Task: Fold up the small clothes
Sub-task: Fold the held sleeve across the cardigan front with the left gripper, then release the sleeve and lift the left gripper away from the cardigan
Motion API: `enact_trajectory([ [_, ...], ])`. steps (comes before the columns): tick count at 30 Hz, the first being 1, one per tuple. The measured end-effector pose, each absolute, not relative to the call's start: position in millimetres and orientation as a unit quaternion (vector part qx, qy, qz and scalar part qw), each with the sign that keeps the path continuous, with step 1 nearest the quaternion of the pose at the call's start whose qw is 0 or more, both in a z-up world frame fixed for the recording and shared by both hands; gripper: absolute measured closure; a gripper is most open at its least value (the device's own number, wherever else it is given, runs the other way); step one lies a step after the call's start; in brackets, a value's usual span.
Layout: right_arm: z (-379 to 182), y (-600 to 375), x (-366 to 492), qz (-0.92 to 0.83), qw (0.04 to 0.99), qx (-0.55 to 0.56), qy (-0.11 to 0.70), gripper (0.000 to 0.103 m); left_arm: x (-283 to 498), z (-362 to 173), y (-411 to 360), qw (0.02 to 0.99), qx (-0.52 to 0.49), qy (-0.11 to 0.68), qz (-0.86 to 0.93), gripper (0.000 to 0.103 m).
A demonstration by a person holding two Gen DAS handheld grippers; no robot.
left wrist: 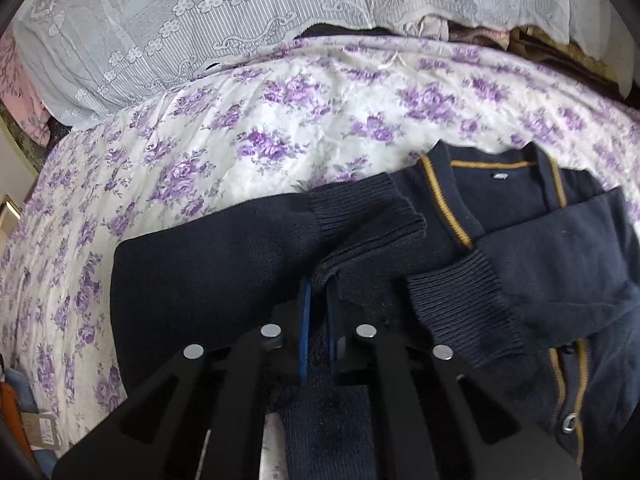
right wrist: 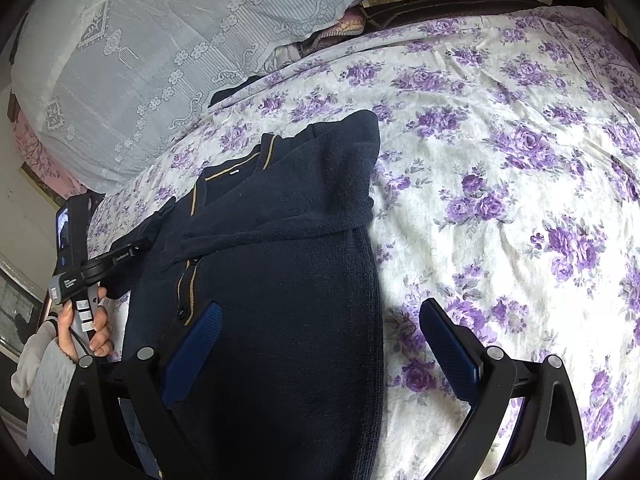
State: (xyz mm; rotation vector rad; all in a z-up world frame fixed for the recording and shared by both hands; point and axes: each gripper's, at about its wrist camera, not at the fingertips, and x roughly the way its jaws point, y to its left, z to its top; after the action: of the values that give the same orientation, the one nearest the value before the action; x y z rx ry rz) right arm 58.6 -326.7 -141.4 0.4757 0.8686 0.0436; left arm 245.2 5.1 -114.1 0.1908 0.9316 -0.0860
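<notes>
Navy cardigan (left wrist: 520, 248) with mustard trim lies on the bed (left wrist: 280, 128), on the purple-flowered sheet, collar toward the far side, both sleeves folded across the front. Left tool (left wrist: 318, 292) pressed together, pinching a fold of the knit near one ribbed cuff (left wrist: 368, 208). Right tool (right wrist: 320, 320) spread wide above the cardigan's near right edge, gripping nothing. Lace-covered pillow (right wrist: 140, 60) at far left.

a home bedroom: floral bedsheet (right wrist: 500, 152), lace-covered pillows (left wrist: 168, 32) at the bed's head.
</notes>
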Motion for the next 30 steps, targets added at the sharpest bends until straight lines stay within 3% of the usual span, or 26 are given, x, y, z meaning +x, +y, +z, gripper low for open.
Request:
enact_trajectory([
  [18, -138.8, -337.9, 55.9, 0.02, 0.876, 0.254, 0.409, 0.004, 206.9, -46.9, -68.6, 0.903, 0.054, 0.4, -0.146, 0.097],
  [30, -135.6, -351.0, 50.5, 0.012, 0.876, 0.281, 0.391, 0.004, 181.7, -96.3, -157.8, 0.871, 0.117, 0.427, -0.212, 0.097],
])
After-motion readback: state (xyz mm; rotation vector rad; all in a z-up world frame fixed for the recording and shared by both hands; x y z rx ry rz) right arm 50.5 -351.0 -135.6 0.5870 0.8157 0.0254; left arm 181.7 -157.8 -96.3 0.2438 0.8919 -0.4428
